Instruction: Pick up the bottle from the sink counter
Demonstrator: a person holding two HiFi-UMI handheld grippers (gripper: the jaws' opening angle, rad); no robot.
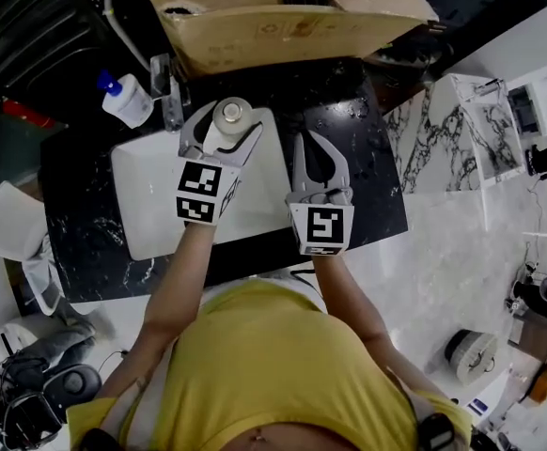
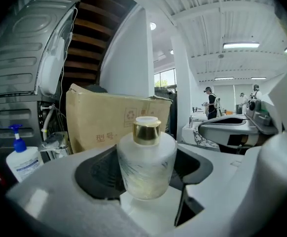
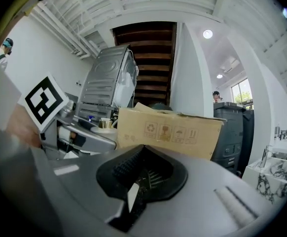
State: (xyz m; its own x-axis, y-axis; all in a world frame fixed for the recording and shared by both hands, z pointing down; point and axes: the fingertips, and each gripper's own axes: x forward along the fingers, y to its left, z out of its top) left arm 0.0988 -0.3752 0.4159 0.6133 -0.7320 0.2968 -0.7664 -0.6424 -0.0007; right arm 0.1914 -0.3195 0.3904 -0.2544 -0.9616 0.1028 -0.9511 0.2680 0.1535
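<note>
A frosted glass bottle (image 1: 232, 114) with a gold cap stands upright between the jaws of my left gripper (image 1: 225, 132), above the white sink basin (image 1: 151, 195). In the left gripper view the bottle (image 2: 146, 162) fills the gap, and the left gripper (image 2: 146, 184) is shut on its body. My right gripper (image 1: 304, 139) hovers just to the right, over the basin's right rim and the black counter (image 1: 372, 191). It is shut with nothing in it. The right gripper (image 3: 142, 149) shows only its dark hollow.
A white pump bottle (image 1: 125, 99) with a blue top stands on the counter at the back left, beside the faucet (image 1: 168, 90). A large cardboard box (image 1: 273, 17) sits behind the sink. A white cloth (image 1: 15, 228) hangs off the left edge.
</note>
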